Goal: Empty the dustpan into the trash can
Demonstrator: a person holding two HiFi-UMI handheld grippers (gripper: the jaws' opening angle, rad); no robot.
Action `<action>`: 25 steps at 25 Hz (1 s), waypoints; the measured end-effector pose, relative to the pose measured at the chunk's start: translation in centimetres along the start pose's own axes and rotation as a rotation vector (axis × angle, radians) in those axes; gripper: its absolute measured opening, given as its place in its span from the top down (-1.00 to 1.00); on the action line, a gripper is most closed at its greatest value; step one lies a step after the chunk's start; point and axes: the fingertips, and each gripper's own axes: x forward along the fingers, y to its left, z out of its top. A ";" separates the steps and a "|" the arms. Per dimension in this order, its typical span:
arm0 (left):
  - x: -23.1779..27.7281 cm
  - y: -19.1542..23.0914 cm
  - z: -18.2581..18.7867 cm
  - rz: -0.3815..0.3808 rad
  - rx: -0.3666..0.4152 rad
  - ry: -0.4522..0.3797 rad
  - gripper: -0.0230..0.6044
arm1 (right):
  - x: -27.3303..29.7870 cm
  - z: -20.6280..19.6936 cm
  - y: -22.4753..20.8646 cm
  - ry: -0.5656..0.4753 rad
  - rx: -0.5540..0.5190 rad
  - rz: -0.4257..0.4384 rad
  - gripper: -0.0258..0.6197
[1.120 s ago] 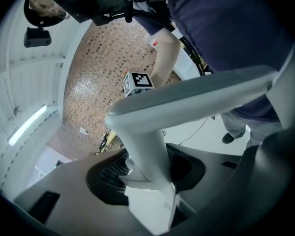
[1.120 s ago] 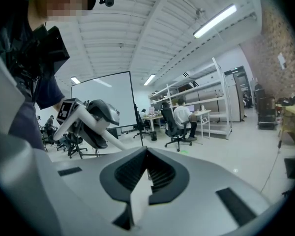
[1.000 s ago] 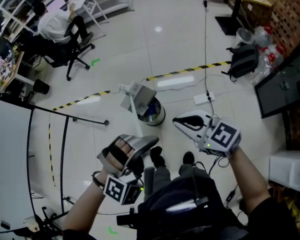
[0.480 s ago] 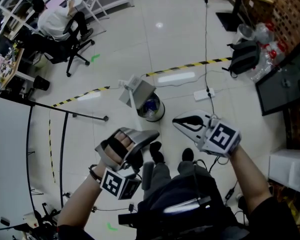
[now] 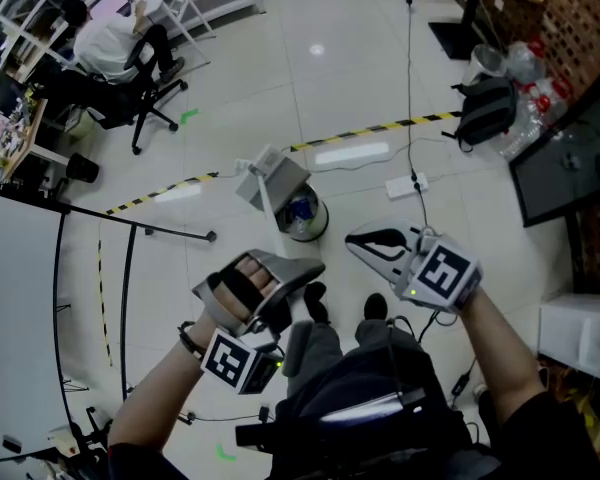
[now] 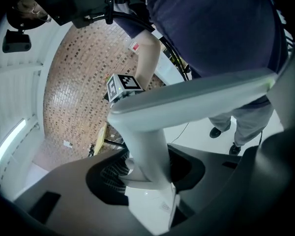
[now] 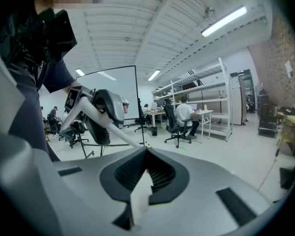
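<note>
A grey-white dustpan (image 5: 273, 176) hangs tilted over the round trash can (image 5: 305, 218) on the floor in the head view. Its thin white handle (image 6: 147, 166) rises toward me. My left gripper (image 5: 298, 273) is shut on that handle, which stands between its jaws under a white crossbar (image 6: 196, 100) in the left gripper view. My right gripper (image 5: 360, 243) points left toward it. In the right gripper view a white strip (image 7: 140, 195) sits between the right gripper's (image 7: 142, 181) jaws, which are shut on it, and the handle (image 7: 125, 134) runs up past the left gripper (image 7: 105, 114).
A person sits on an office chair (image 5: 130, 78) at the upper left. Yellow-black tape (image 5: 370, 133) crosses the floor beyond the can. A power strip (image 5: 405, 185), a black bag (image 5: 485, 108) and a dark screen (image 5: 570, 163) lie right. A black stand's legs (image 5: 150, 233) reach in from the left.
Both grippers stay almost where they were. The left gripper has tilted a little. The dustpan remains over the trash can.
</note>
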 end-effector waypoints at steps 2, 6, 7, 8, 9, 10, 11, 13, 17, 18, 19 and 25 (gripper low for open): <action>-0.2 0.6 -0.6 0.003 -0.024 0.007 0.31 | 0.3 0.1 0.4 0.010 -0.019 -0.004 0.87; 0.4 1.5 -1.1 -0.003 -0.035 0.013 0.31 | 0.2 -0.3 0.9 0.021 -0.030 -0.013 0.87; 0.7 1.6 -1.0 -0.012 -0.027 0.013 0.31 | 0.2 -0.3 0.8 0.019 -0.028 -0.013 0.87; 1.0 1.8 -0.9 -0.023 -0.019 0.011 0.31 | 0.2 -0.3 0.7 0.018 -0.027 -0.013 0.87; 1.3 1.9 -0.7 -0.033 -0.012 0.010 0.31 | 0.2 -0.3 0.7 0.018 -0.028 -0.013 0.87; 1.6 2.0 -0.6 -0.042 -0.009 0.008 0.31 | 0.3 -0.3 0.6 0.018 -0.030 -0.013 0.87; 2.0 2.2 -0.4 -0.049 -0.009 0.005 0.31 | 0.3 -0.3 0.6 0.018 -0.032 -0.012 0.87; 2.7 2.5 -0.1 -0.061 -0.017 0.000 0.31 | 0.2 -0.4 0.4 0.018 -0.032 -0.012 0.87; 3.4 2.6 0.0 -0.076 -0.043 -0.004 0.31 | -0.1 -1.1 0.4 0.033 -0.037 -0.012 0.87; 3.5 2.5 -0.1 -0.080 -0.050 -0.003 0.31 | -0.1 -1.2 0.5 0.037 -0.039 -0.010 0.87; 3.5 2.6 -0.1 -0.082 -0.057 -0.002 0.31 | -0.1 -1.3 0.6 0.041 -0.041 -0.008 0.87; 3.8 3.7 -0.4 -0.072 -0.111 0.002 0.31 | -0.9 -1.3 0.5 0.052 -0.030 -0.022 0.87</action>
